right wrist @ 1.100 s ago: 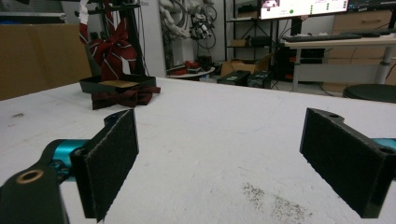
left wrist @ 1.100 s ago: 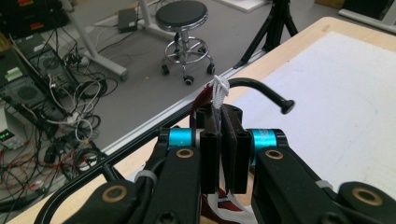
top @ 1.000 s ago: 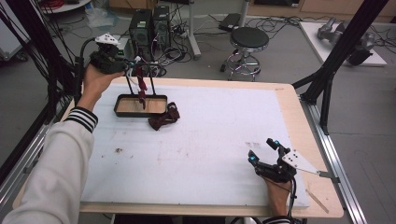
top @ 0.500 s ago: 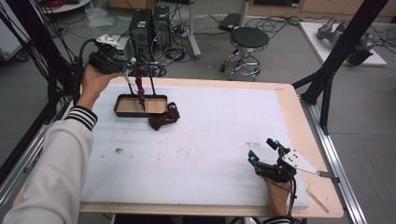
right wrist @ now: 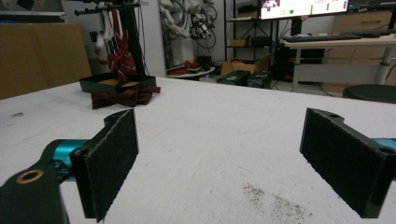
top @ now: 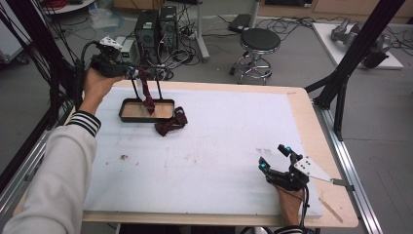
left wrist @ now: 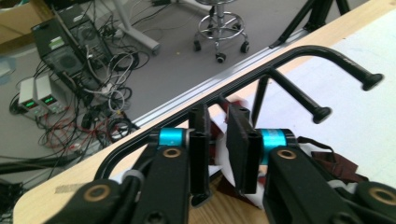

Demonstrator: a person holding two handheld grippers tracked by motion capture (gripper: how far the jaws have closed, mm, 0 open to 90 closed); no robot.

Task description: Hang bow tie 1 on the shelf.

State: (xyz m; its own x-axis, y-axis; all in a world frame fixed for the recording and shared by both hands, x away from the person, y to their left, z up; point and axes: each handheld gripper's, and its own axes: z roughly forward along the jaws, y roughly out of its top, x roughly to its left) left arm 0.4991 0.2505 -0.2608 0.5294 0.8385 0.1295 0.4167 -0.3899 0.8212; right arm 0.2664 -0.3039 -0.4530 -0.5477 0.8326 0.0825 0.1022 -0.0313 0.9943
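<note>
At far-left edge, tray (top: 127,117), rt tool (top: 277,158) clear

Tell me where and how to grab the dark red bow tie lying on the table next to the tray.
The dark red bow tie lies flat on the white mat, against the tray's right front corner. Probably best to come straight down from above and pinch its narrow middle knot, fingers across the band; the wings are floppy. The right gripper, open and resting on the mat, looks free for it.

Dark red tie (top: 147,96) draped over the rack (top: 146,83), apparently hanging into its tray.
</note>
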